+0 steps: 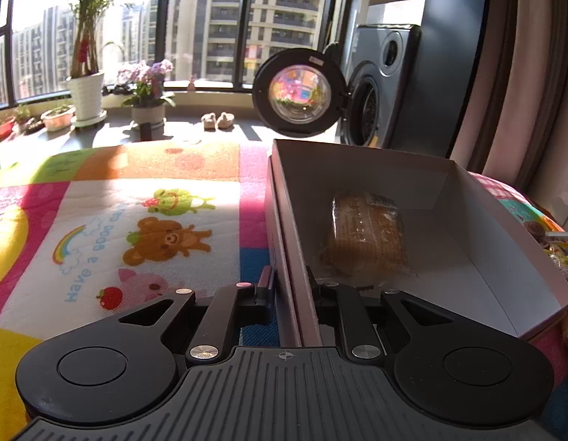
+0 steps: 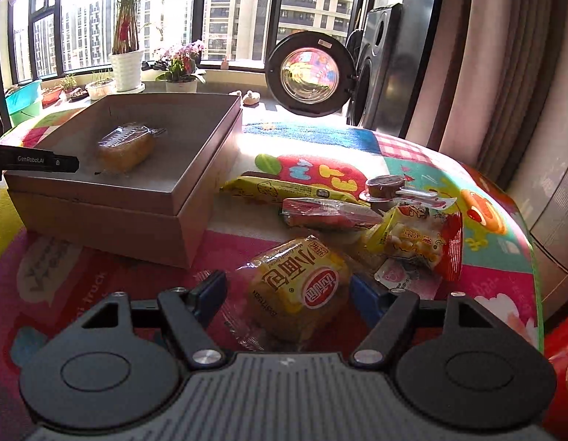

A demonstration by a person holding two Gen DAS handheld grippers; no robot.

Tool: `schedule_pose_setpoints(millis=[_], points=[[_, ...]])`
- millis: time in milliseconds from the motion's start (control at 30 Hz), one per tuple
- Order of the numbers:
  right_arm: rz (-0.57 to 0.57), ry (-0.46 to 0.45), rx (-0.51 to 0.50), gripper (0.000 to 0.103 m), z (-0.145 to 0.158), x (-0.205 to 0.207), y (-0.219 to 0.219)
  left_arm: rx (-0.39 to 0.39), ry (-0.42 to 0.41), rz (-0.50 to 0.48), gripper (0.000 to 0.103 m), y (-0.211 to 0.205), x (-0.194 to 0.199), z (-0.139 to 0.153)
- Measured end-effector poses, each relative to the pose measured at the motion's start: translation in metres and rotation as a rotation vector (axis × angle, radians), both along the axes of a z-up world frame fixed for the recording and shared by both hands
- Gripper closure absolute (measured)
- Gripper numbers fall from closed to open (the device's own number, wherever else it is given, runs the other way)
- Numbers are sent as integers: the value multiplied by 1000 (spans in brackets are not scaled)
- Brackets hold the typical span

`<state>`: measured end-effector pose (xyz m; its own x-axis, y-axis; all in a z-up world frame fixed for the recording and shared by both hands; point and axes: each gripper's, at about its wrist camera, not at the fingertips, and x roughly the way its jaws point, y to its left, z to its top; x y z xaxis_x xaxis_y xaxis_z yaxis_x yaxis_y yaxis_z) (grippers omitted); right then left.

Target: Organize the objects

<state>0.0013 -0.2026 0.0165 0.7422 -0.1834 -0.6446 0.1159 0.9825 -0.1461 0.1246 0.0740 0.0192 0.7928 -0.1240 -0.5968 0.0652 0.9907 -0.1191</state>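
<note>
A cardboard box [image 1: 504, 257] stands open on a colourful play mat, with one wrapped bread [image 1: 365, 235] inside. My left gripper [image 1: 289, 286] is shut on the box's left wall, one finger inside and one outside. The box [image 2: 196, 198] and the bread inside it [image 2: 124, 149] also show in the right wrist view, with the left gripper's finger [image 2: 38, 160] at its left rim. My right gripper [image 2: 287, 290] is open around a yellow wrapped bread pack [image 2: 302, 290] lying on the mat, its fingers on either side.
More snack packets [image 2: 412, 235] lie in a heap right of the box: a yellow bar [image 2: 284, 189], a red packet [image 2: 328, 213], a small brown cup [image 2: 385, 185]. An open washing machine door [image 2: 309, 73] and potted plants [image 2: 128, 62] stand behind the mat.
</note>
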Motion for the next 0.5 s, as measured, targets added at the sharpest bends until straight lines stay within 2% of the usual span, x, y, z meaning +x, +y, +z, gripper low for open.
schedule_pose_setpoints(millis=[100, 233, 367, 500], points=[[-50, -13, -54, 29, -1, -12, -13, -11, 7, 7, 87, -5, 5, 0], [-53, -17, -9, 29, -3, -24, -25, -55, -2, 36, 88, -2, -1, -4], [-42, -14, 126, 10, 0, -28, -31, -53, -26, 34, 88, -2, -6, -6], [-140, -21, 118, 9, 0, -8, -28, -39, -51, 29, 88, -3, -10, -5]])
